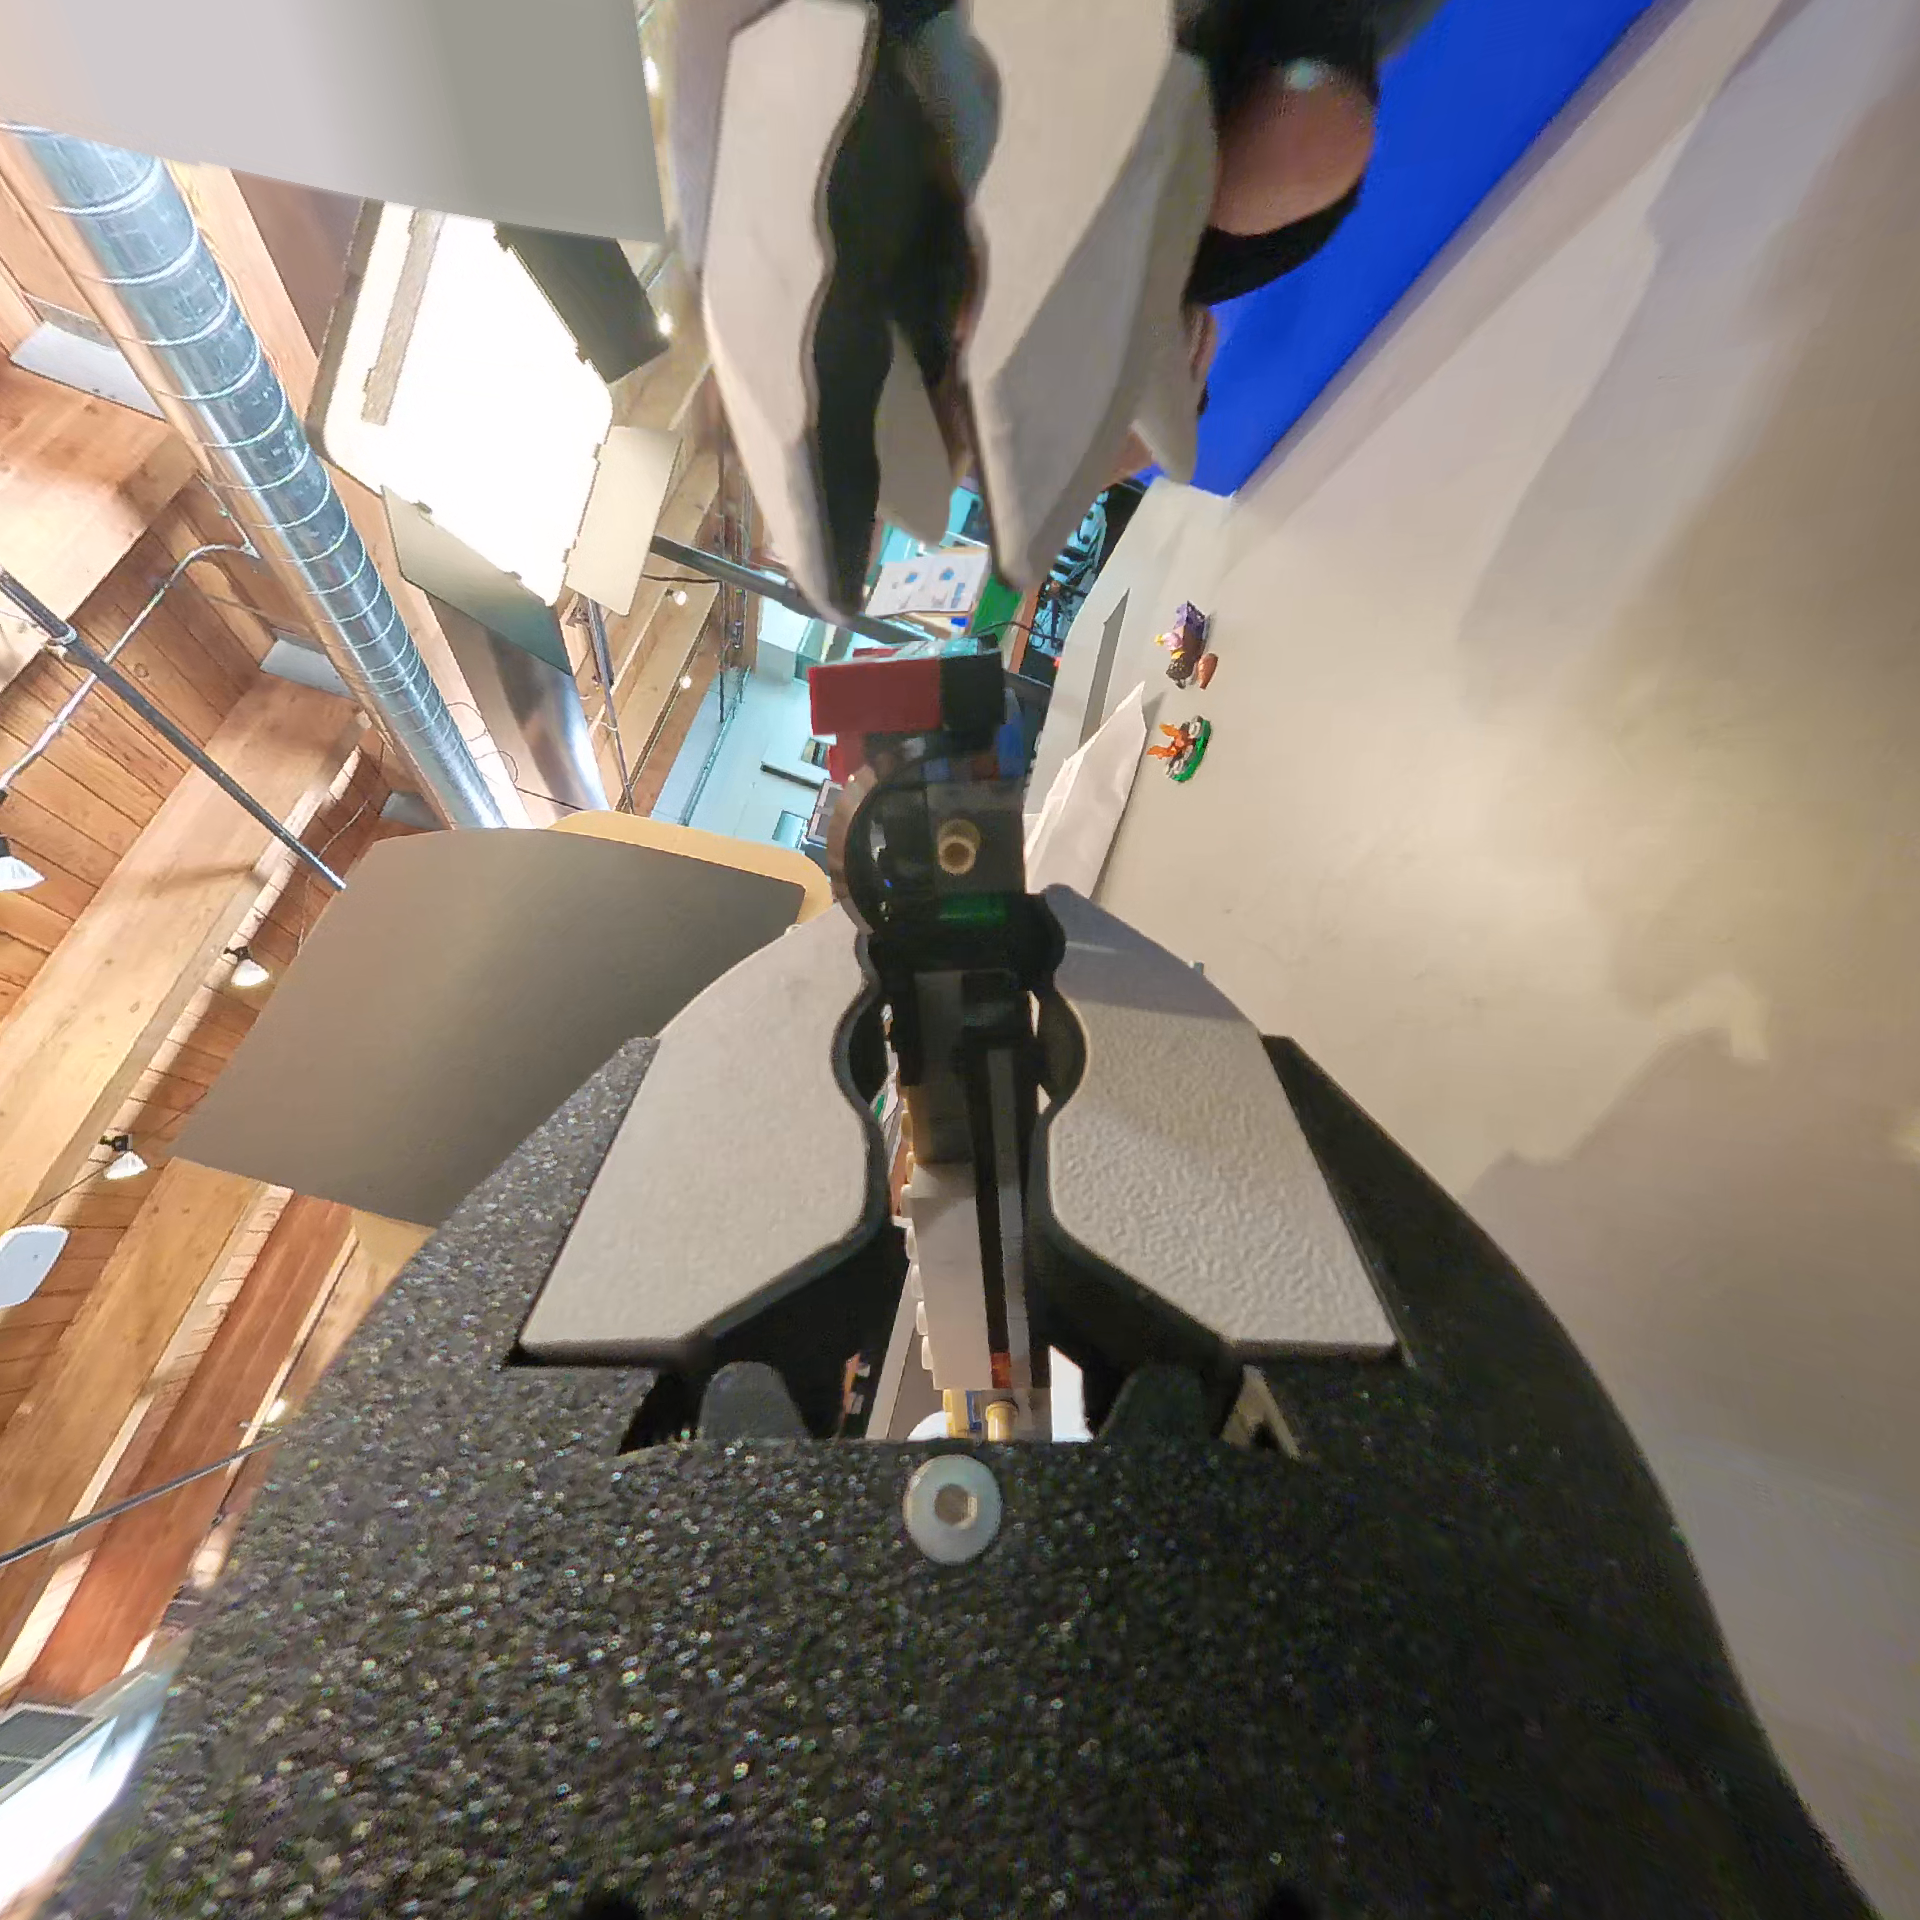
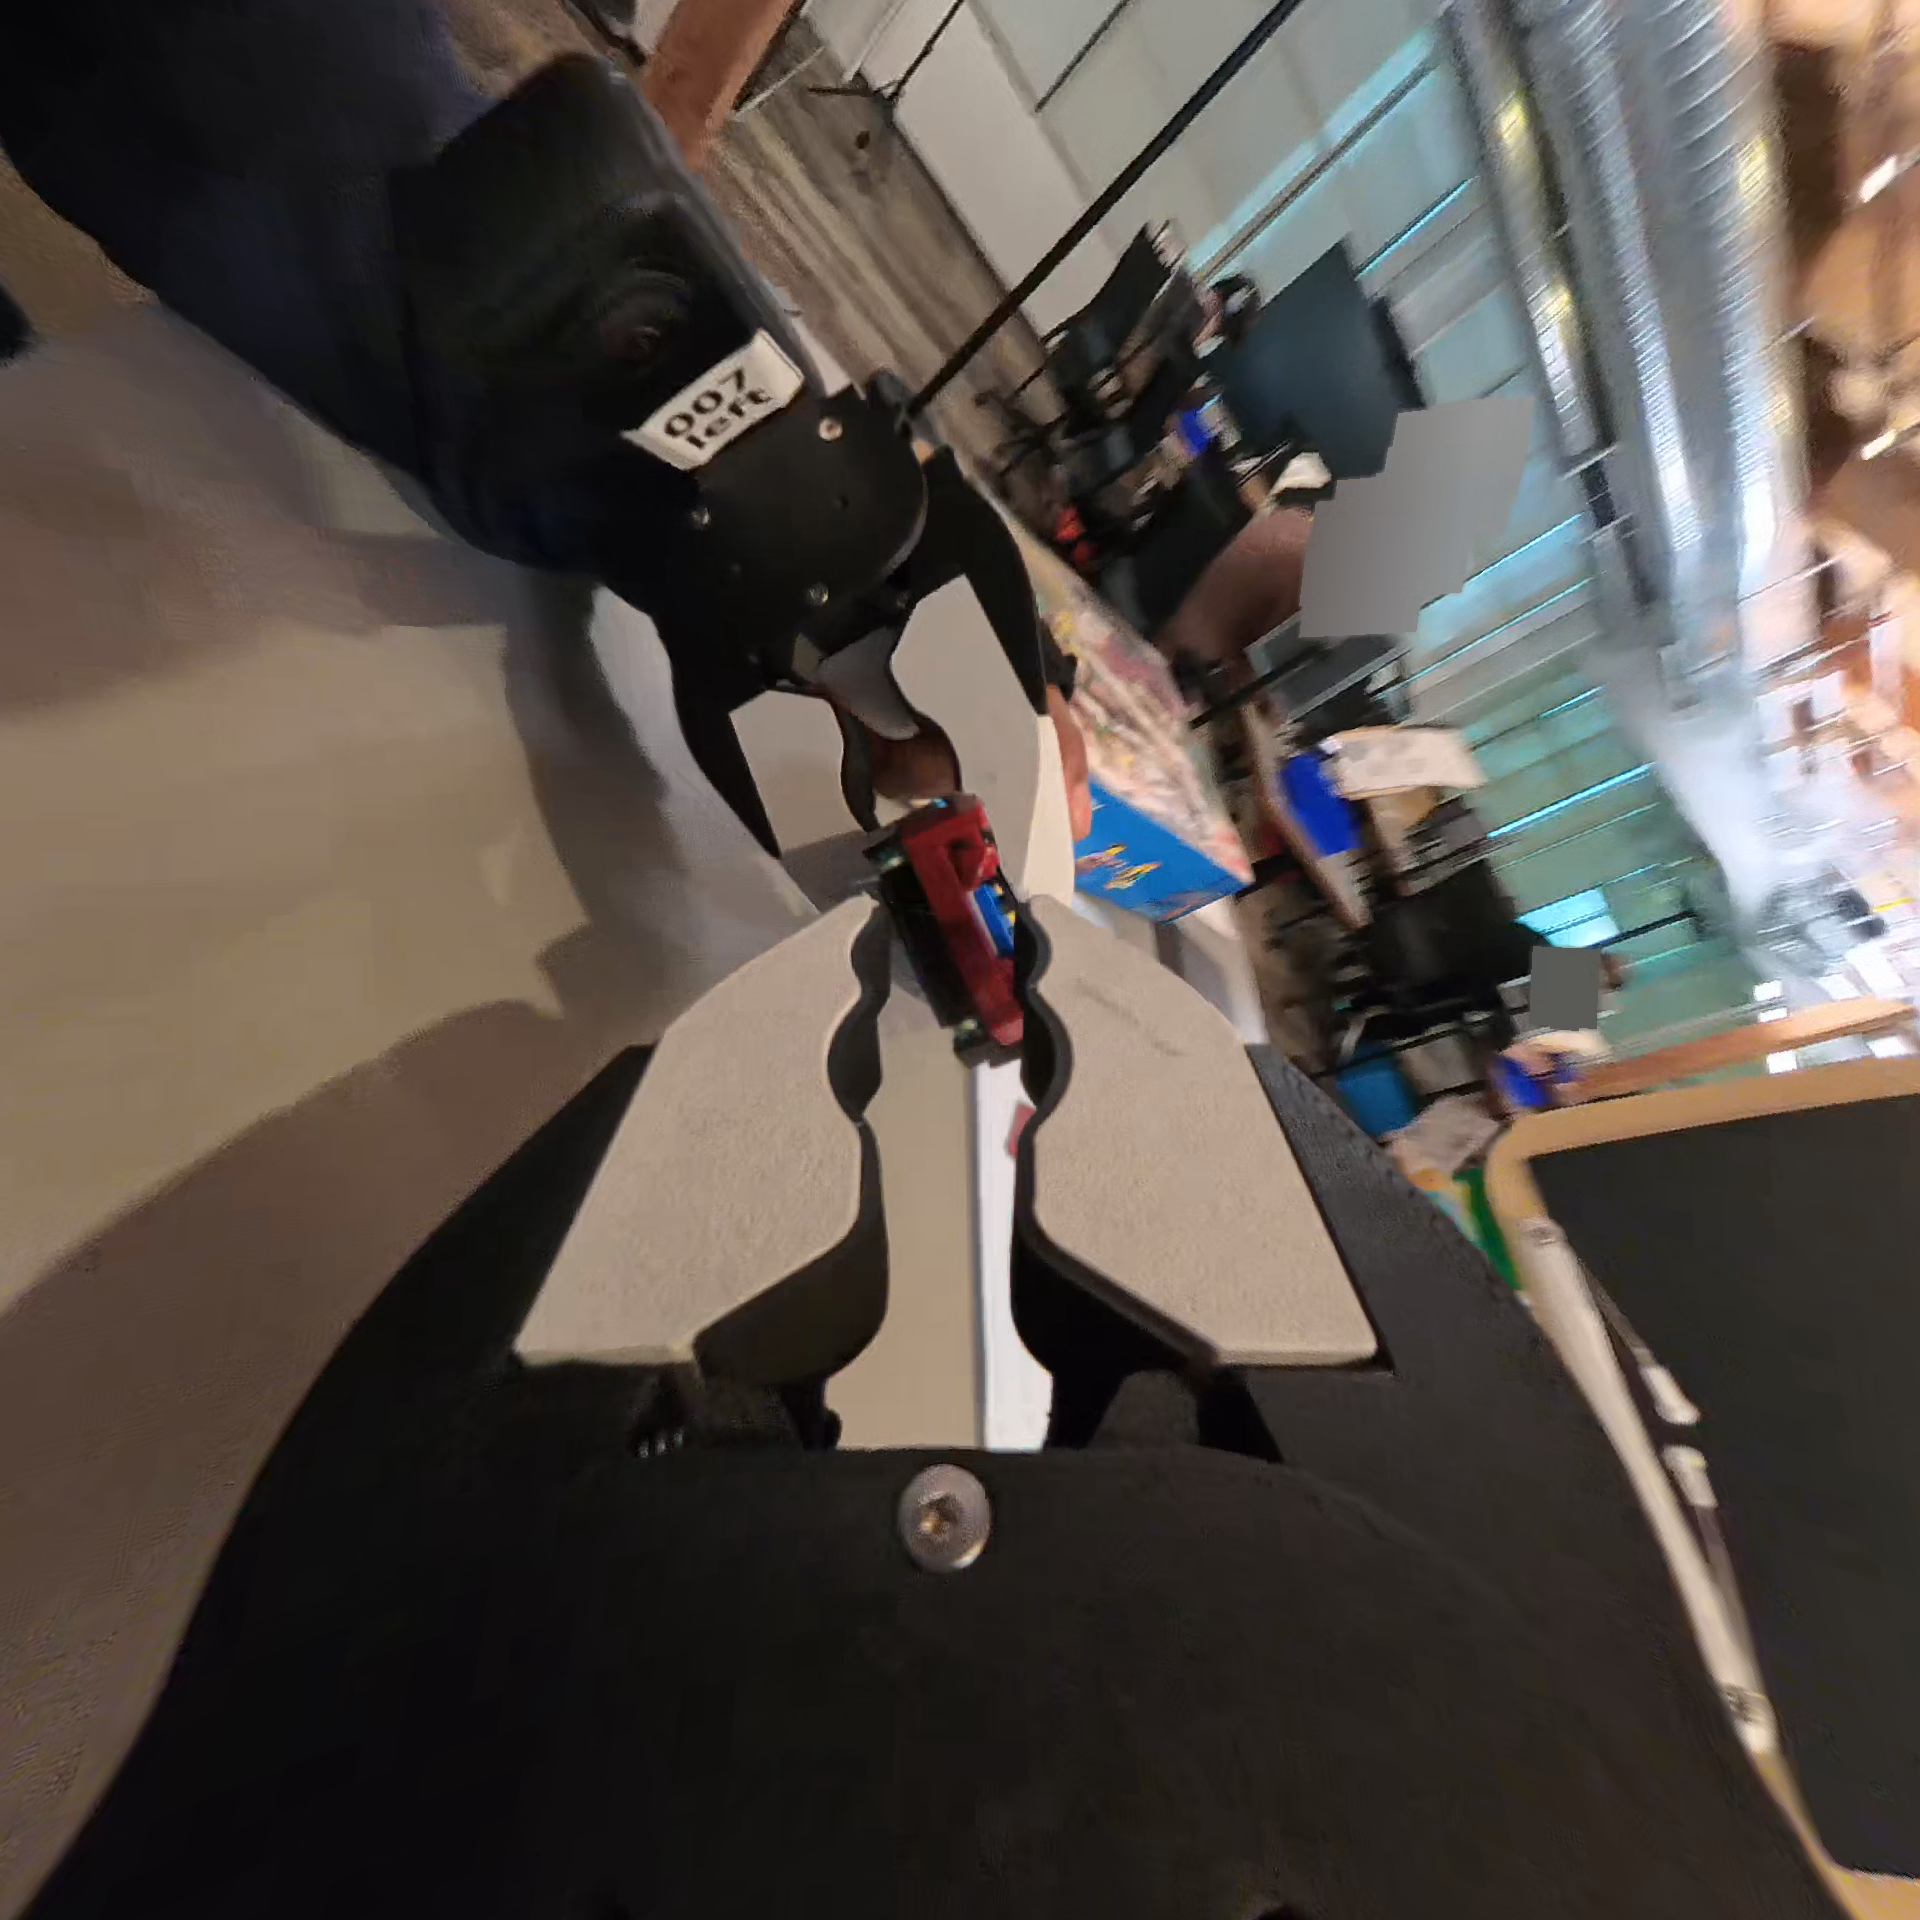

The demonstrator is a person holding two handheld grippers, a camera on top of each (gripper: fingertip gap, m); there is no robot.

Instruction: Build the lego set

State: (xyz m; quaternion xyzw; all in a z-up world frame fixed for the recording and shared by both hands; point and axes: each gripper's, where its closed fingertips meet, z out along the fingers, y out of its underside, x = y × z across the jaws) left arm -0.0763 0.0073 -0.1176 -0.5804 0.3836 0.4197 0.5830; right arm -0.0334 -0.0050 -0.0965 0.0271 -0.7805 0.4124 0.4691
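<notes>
Your left gripper [image 1: 951, 935] holds a narrow gap, its pads clamped on a toy brick model [image 1: 935, 810] of grey, black and white parts with a red block at the far end. Your right gripper [image 2: 951, 956] stands narrow around the same model's red and black end [image 2: 951, 935]; pad contact there is hard to make out. Both are raised off the grey tabletop [image 1: 1507, 831], where two small brick figures [image 1: 1184, 686] sit near its far edge. The right wrist view is motion-blurred.

Small toy figs [image 1: 1184, 691] on table [image 1: 1507, 727]; blue box [image 2: 1164, 883].
</notes>
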